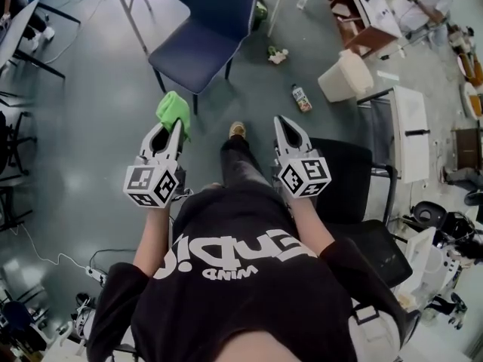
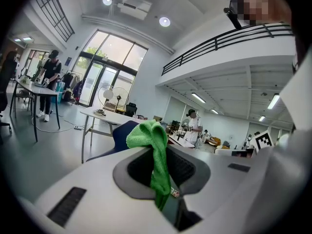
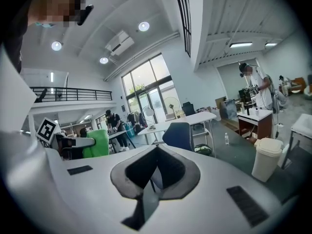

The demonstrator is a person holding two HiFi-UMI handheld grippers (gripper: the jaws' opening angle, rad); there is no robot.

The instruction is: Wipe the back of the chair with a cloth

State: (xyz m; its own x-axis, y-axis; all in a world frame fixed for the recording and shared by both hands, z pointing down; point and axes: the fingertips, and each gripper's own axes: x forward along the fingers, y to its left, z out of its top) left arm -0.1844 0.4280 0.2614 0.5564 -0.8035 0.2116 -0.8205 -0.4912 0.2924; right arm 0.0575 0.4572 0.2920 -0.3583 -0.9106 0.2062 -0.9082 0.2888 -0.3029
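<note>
A dark blue chair (image 1: 205, 30) stands on the grey floor ahead of me, its back at the far side; it also shows in the left gripper view (image 2: 122, 133) and the right gripper view (image 3: 179, 135). My left gripper (image 1: 176, 127) is shut on a green cloth (image 1: 173, 111), which bunches above the jaw tips (image 2: 155, 152). It hangs short of the chair's seat, apart from it. My right gripper (image 1: 285, 123) is shut with nothing in it, level with the left one (image 3: 155, 172).
A black chair (image 1: 355, 191) is close at my right. A white bin (image 1: 345, 76), a bottle (image 1: 302, 98) and a small scrap (image 1: 278, 54) lie on the floor right of the blue chair. White table legs (image 1: 136, 13) stand behind it. People work at distant desks.
</note>
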